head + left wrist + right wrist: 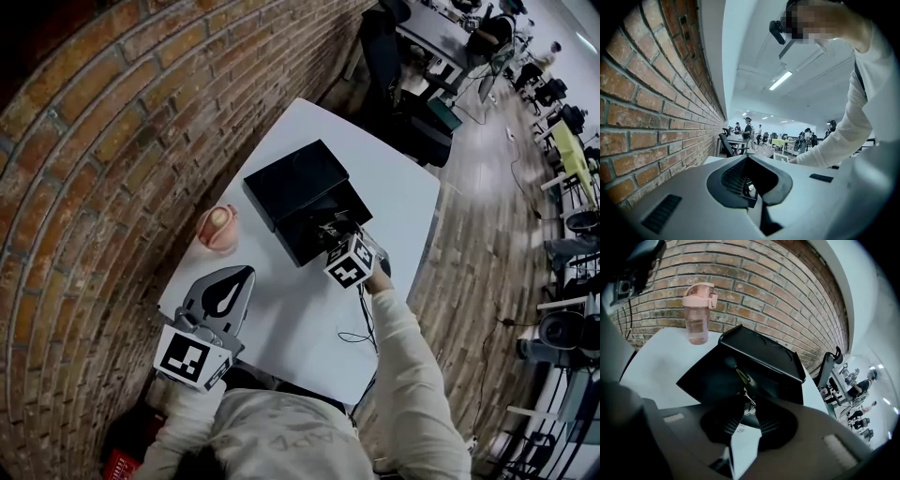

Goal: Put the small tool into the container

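Right gripper view: fingers (776, 426) hide small tool's (742, 377) lower end.

Left gripper (242, 277): held low at the near left, arm bent in, jaws together, nothing between them. Right gripper (330, 232): arm stretched forward, jaws closed on thin tool (743, 378).

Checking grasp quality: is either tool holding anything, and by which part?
The right tool pinches a slim metal implement by its near end, the rest pointing over the open black box. The left tool is shut, empty.
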A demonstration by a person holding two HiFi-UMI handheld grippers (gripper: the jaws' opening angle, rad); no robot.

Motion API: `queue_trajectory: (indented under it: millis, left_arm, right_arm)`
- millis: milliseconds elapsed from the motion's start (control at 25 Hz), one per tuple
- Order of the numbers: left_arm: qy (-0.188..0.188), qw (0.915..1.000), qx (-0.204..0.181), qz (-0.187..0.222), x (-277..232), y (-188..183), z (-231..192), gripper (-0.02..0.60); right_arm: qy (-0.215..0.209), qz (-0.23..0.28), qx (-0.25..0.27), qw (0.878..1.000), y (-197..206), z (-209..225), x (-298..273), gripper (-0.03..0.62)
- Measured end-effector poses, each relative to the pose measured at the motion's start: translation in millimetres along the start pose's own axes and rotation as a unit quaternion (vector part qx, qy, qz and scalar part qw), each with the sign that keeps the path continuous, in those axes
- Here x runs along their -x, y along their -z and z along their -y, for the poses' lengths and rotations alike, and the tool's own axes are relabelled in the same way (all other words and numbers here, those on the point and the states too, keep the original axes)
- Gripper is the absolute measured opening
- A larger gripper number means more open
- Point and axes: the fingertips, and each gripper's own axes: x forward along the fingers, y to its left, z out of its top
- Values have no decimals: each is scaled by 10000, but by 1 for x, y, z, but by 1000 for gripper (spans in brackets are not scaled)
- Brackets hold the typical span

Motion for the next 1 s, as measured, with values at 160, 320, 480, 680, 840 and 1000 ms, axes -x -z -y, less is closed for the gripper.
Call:
queue_trajectory:
  millis: [160, 320, 480, 680, 840, 1000]
  left_arm:
    - [9, 10000, -23, -12, -1, 0, 0, 3]
    - [49, 10000, -55, -2, -2, -1, 2, 3]
    - [125, 9999, -103, 1, -5, -3, 5, 3]
    - [270, 9995, -157, 6, -10, -6, 15, 3]
    - [387, 9991, -194, 27, -15, -9, 23, 3]
    - [489, 9985, -231, 42, -19, -13, 30, 4]
  right_arm:
    - [-10, 114, -329, 9994, 5, 1, 9, 58]
    - [-75, 430, -748, 9962, 5, -1, 24, 9]
    - [-144, 1118, -1391, 9838, -9, -4, 49, 9]
    - [2, 1776, -1889, 9658, -21, -3, 86, 9]
    - [72, 2092, -2194, 9529, -23, -4, 111, 9]
    - [230, 2374, -2450, 9397, -24, -1, 137, 9]
